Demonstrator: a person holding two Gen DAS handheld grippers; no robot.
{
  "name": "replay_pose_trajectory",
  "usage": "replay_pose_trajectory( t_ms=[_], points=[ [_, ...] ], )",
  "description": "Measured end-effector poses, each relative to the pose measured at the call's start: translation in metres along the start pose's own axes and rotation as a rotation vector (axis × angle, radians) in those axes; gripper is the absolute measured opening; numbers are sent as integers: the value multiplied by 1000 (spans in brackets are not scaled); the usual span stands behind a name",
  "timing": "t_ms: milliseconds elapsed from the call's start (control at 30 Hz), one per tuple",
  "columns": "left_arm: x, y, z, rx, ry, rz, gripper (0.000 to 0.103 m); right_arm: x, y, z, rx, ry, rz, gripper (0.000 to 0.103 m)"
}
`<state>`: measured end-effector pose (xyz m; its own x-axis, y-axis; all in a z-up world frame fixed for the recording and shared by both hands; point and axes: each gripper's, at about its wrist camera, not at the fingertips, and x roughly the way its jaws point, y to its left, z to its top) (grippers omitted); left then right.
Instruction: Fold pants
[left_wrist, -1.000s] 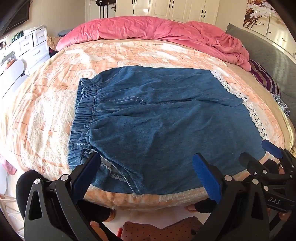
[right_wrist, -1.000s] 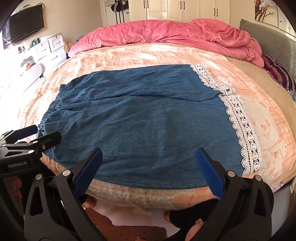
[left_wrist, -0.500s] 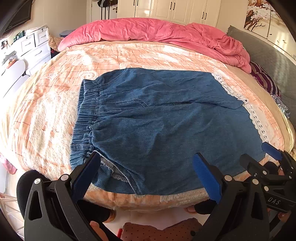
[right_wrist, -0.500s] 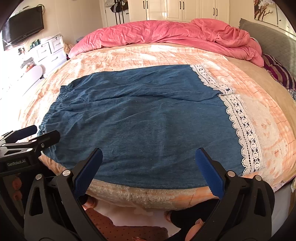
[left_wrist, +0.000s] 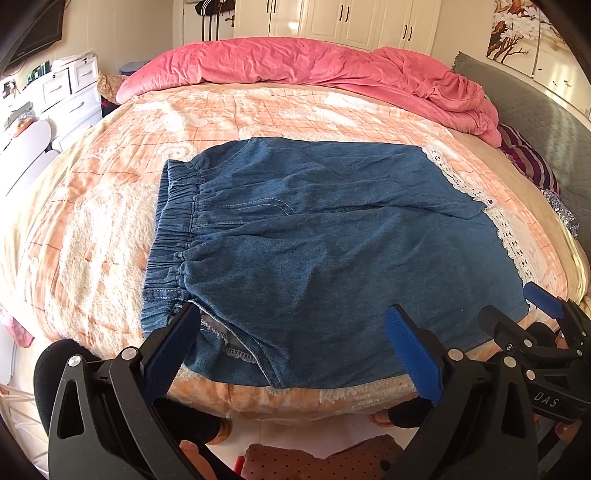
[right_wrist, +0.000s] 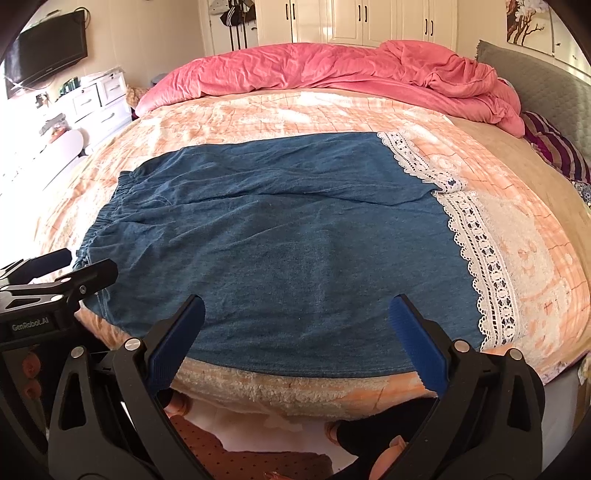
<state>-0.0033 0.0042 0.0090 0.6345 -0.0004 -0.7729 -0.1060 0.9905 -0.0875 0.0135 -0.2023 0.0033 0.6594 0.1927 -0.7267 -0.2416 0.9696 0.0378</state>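
My left gripper (left_wrist: 291, 345) has its fingers spread wide and empty over the near edge of the bed (left_wrist: 92, 236); my right gripper (right_wrist: 295, 332) is equally wide, holding nothing. Past them, the denim pants (left_wrist: 325, 251) lie flat on the peach blanket, elastic waistband (left_wrist: 173, 229) left, lace trim (right_wrist: 480, 266) right. A pink duvet (left_wrist: 314, 70) is bunched at the far side.

- The denim pants (left_wrist: 332, 236) are mid-blue with a white lace hem (right_wrist: 484, 266).
- The fleece bed blanket (left_wrist: 258, 114) is peach-orange with cream patches and thin grid lines.
- The crumpled duvet (right_wrist: 332, 70) is plain pink.
- The pillow (right_wrist: 561, 151) is striped purple and white.
- The hand-held gripper fingers (right_wrist: 417, 343) are black with blue pads.
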Motion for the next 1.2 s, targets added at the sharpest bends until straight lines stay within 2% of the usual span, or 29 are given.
replay_pose_trajectory(
  t_ms=[833, 1200],
  points=[
    [2, 1, 1, 0, 1, 4, 99, 4, 0, 3, -2, 6, -13, 95],
    [12, 8, 14, -3, -7, -14, 99, 14, -1, 15, -11, 0, 3, 95]
  ],
)
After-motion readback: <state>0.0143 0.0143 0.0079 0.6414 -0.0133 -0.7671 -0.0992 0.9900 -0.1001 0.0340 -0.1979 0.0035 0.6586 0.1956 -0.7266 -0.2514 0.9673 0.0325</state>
